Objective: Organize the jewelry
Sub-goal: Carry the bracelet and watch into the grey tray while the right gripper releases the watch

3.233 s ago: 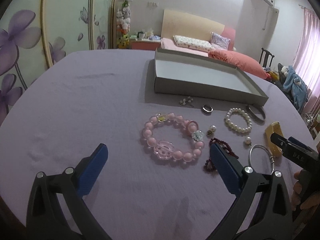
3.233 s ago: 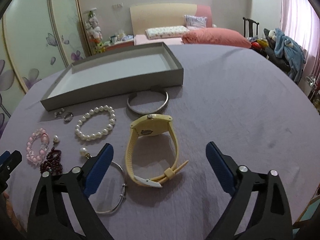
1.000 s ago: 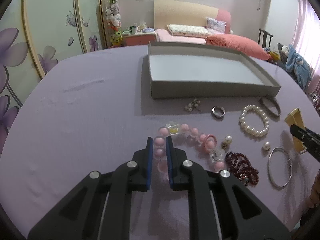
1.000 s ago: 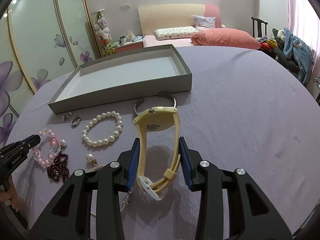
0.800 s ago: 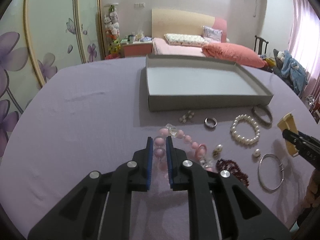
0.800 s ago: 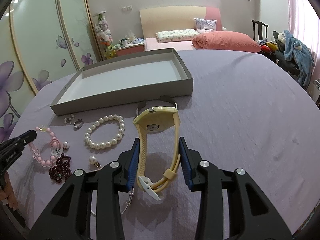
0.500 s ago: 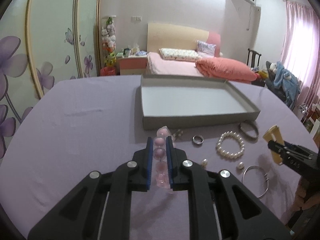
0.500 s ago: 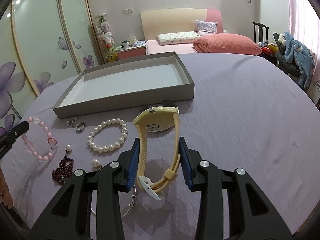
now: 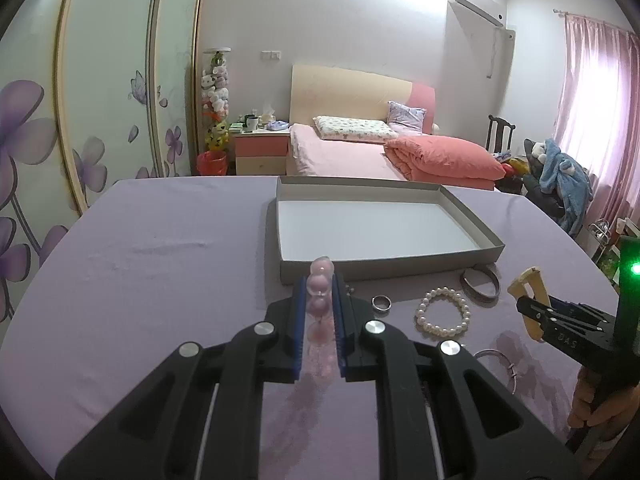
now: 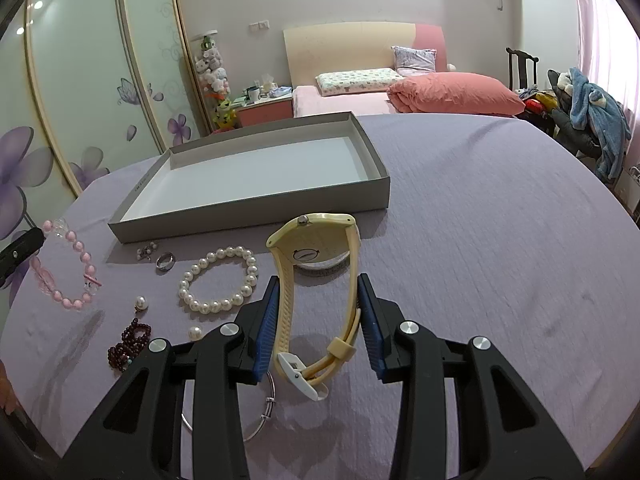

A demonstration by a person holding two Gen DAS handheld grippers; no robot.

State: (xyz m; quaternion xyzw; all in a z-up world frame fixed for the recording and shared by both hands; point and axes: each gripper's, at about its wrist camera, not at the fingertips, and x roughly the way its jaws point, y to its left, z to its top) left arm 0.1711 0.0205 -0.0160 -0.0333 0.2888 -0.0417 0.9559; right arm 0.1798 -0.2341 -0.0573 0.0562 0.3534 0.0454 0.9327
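My left gripper [image 9: 319,296] is shut on a pink bead bracelet [image 9: 319,284] and holds it in the air, just short of the near left corner of the grey box. The bracelet hangs from it in the right wrist view [image 10: 68,270]. My right gripper [image 10: 318,292] is shut on a yellow watch [image 10: 316,248] and holds it above the table, in front of the box. The open grey box [image 9: 384,258] with a white floor [image 10: 256,176] lies at the back of the purple table.
On the cloth in front of the box lie a pearl bracelet [image 10: 218,280], a silver ring [image 10: 165,261], small earrings [image 10: 145,251], loose pearls [image 10: 140,303], a dark red bead bracelet [image 10: 128,342], a thin silver bangle [image 10: 256,412] and a dark bangle [image 9: 480,282].
Both grippers closed on their pieces and rose from the table. The left one lifted the pink bracelet towards the box; the right one holds the watch slightly higher.
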